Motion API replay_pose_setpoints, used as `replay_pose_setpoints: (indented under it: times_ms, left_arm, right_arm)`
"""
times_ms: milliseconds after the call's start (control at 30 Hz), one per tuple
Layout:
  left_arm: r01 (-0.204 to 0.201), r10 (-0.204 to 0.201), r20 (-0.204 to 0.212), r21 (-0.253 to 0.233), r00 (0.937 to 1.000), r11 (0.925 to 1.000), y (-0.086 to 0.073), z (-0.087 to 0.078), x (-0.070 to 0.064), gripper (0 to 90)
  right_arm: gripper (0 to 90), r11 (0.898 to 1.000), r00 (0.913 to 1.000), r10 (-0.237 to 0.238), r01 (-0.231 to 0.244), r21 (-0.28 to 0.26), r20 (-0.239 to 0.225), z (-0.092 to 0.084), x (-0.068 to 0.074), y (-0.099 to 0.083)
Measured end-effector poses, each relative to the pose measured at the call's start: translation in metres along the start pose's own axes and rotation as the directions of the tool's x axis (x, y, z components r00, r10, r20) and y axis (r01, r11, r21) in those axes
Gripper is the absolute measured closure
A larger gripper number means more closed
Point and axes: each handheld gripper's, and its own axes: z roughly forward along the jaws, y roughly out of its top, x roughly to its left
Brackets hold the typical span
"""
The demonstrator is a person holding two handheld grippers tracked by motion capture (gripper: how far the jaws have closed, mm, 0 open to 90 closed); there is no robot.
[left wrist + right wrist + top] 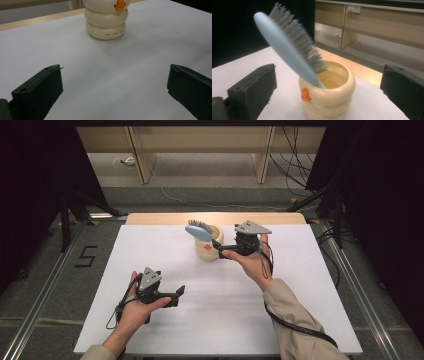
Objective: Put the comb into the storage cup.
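Note:
A cream ribbed cup (206,249) with an orange mark stands at the back middle of the white table (150,320). A light-blue hairbrush (199,231) with grey bristles leans in it, head up and tilted left. My right gripper (219,249) is open just right of the cup, and nothing is held between its jaws. In the right gripper view the cup (329,97) and the hairbrush (287,50) sit close in front of the right gripper (329,67). My left gripper (178,296) is open over the front left of the table. It (115,66) points at the cup (106,22).
A wooden strip (215,218) runs along the table's far edge. Beyond it are pale wooden furniture legs (141,162) and cables (295,165) on the floor. Metal rails (45,285) flank the table, and a "5" (86,256) is marked on the floor at left.

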Motion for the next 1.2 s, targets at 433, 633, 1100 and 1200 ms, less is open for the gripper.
replay_pose_setpoints:
  times_ms: [433, 633, 1100, 1200]
  left_arm:
    - [0.007, -0.007, -0.004, 0.001, 1.0000, 1.0000, -0.001, 0.000, 0.002, 0.0]
    - [0.008, -0.008, -0.005, -0.006, 1.0000, 1.0000, 0.000, 0.000, 0.003, 0.0]
    - [0.008, -0.008, -0.002, -0.018, 1.0000, 0.9998, 0.000, -0.002, 0.003, 0.0]
    - [0.007, -0.007, -0.002, -0.019, 1.0000, 0.9998, -0.001, -0.002, 0.003, 0.0]
  right_arm:
    - [1.8, 1.000, 0.9999, 0.007, -0.007, 0.019, 0.016, -0.029, -0.016, -0.015]
    - [2.0, 1.000, 0.9997, 0.014, -0.015, 0.027, 0.019, -0.046, -0.024, -0.024]
    - [2.5, 0.998, 0.9998, 0.018, -0.018, 0.057, 0.002, -0.083, -0.031, -0.045]
    - [2.5, 0.998, 0.9999, 0.016, -0.015, 0.062, -0.006, -0.089, -0.031, -0.048]
